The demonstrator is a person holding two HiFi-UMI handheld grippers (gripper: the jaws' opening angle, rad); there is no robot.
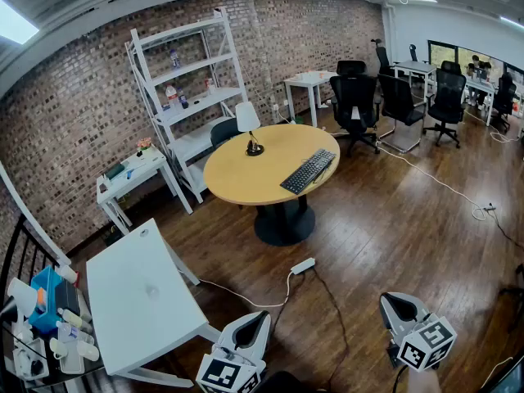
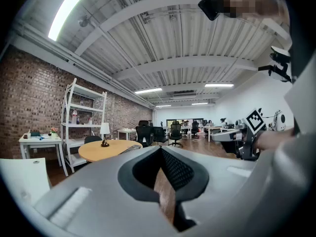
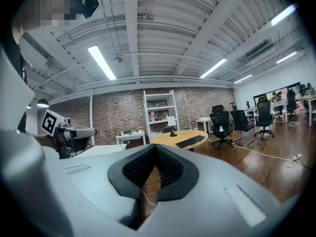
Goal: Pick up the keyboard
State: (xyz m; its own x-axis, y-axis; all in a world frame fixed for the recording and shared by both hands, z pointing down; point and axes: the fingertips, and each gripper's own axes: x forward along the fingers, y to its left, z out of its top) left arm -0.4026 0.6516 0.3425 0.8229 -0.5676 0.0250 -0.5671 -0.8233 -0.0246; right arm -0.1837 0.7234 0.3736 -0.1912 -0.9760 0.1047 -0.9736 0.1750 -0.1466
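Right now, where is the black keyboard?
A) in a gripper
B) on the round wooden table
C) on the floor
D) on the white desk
B: the keyboard lies flat on the round table, near the lamp.

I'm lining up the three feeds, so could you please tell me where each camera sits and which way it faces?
Head view: on the person's head, looking steeply down at the table and keyboard; left gripper and right gripper at the bottom.
Left gripper view: on the left gripper, facing level past its shut jaws toward the table; right gripper at right.
Right gripper view: on the right gripper, facing the keyboard; left gripper at left.
Shared: all three show the table.
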